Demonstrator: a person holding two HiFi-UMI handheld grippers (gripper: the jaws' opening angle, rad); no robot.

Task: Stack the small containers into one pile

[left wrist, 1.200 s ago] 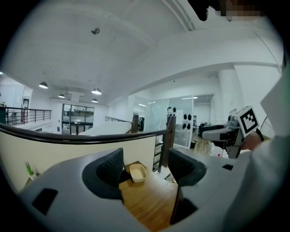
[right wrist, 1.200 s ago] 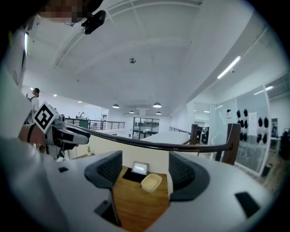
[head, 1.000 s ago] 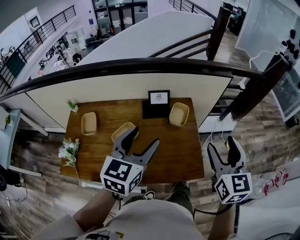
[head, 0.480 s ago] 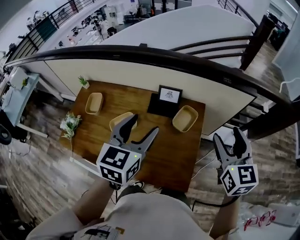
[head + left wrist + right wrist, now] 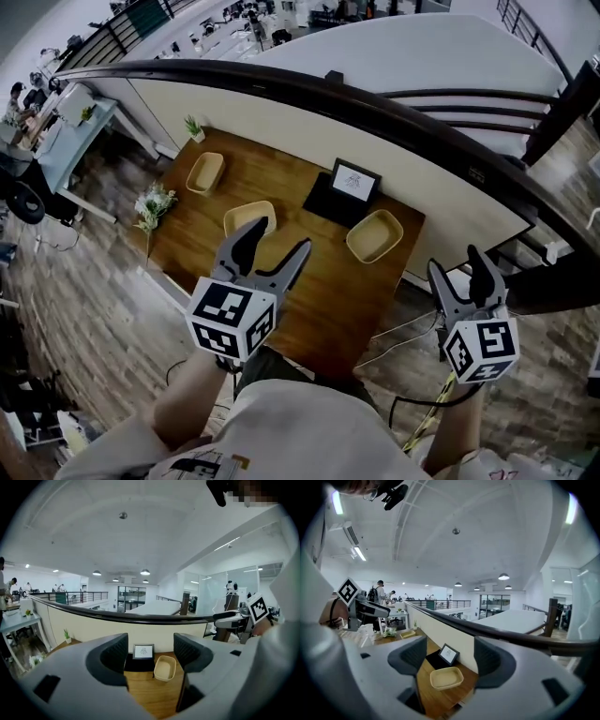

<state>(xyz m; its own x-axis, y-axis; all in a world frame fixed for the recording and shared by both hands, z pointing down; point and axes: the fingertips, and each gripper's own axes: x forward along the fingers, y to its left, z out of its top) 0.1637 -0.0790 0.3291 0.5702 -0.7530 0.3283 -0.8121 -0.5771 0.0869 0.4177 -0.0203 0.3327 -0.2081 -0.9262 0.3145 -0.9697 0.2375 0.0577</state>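
At the far left, a bunch of white flowers (image 5: 155, 202) lies at the edge of the brown wooden table (image 5: 319, 291), and a small green potted plant (image 5: 194, 127) stands at its far corner, under the dark curved handrail (image 5: 394, 105) that runs along the table's back. Three containers lie well apart on the wood, unstacked, each showing only its own bare bottom. The left pale tan rounded container (image 5: 205, 172) lies near the plant. The middle pale tan container (image 5: 248, 217) is partly covered in the head view by the left gripper (image 5: 274, 242), which hangs over the near half of the table with its jaws wide apart on nothing. A small black-framed picture (image 5: 355, 181) stands on a black mat (image 5: 328, 200), and the right pale tan container (image 5: 375, 235) lies just beside the mat. The right gripper (image 5: 457, 265) hovers off the table's right side, over the plank floor (image 5: 84, 281), jaws likewise apart and empty. Since a second ago the view has swung, so the table sits slanted; the containers keep their places.
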